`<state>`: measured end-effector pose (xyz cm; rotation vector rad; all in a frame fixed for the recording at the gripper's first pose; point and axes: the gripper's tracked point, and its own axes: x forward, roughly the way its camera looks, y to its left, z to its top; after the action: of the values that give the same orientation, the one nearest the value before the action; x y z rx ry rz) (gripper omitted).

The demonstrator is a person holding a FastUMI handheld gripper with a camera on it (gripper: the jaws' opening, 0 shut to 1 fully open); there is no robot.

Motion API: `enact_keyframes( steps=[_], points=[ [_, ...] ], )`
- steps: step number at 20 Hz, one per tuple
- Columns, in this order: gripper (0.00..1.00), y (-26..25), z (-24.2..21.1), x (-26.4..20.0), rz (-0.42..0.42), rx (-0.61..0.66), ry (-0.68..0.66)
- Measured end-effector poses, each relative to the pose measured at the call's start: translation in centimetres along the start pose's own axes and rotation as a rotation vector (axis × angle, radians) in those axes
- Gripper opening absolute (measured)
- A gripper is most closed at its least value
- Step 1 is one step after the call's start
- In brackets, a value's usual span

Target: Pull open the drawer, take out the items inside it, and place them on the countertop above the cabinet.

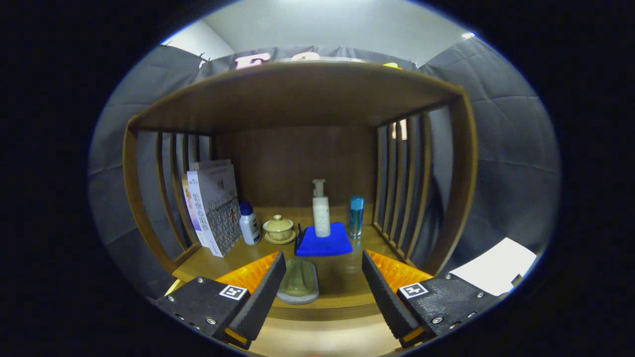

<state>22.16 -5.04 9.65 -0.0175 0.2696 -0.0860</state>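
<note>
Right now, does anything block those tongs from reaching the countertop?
Nothing blocks the open tongs, but a soap dish lies between their fingers and a blue cloth just beyond; the countertop is bare beside them.
</note>
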Motion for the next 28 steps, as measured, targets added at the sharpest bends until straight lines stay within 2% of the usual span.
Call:
enact_keyframes(
  steps=[5, 8, 13, 17, 20, 28],
  points=[
    [0.95, -1.0, -0.1, -6.1, -0.026, -0.027, -0.061],
    [0.95, -0.6, -1.8, -9.7, -0.037, -0.082, -0.078],
    [0.95, 1.9, -5.4, -13.8, -0.008, -0.142, -0.099],
    [0.94, 3.5, -8.8, -15.7, 0.009, -0.173, -0.095],
    [0.95, 4.1, -11.5, -16.6, 0.011, -0.145, -0.082],
    [0.95, 5.8, -20.7, -18.1, 0.041, -0.176, -0.048]
  ],
)
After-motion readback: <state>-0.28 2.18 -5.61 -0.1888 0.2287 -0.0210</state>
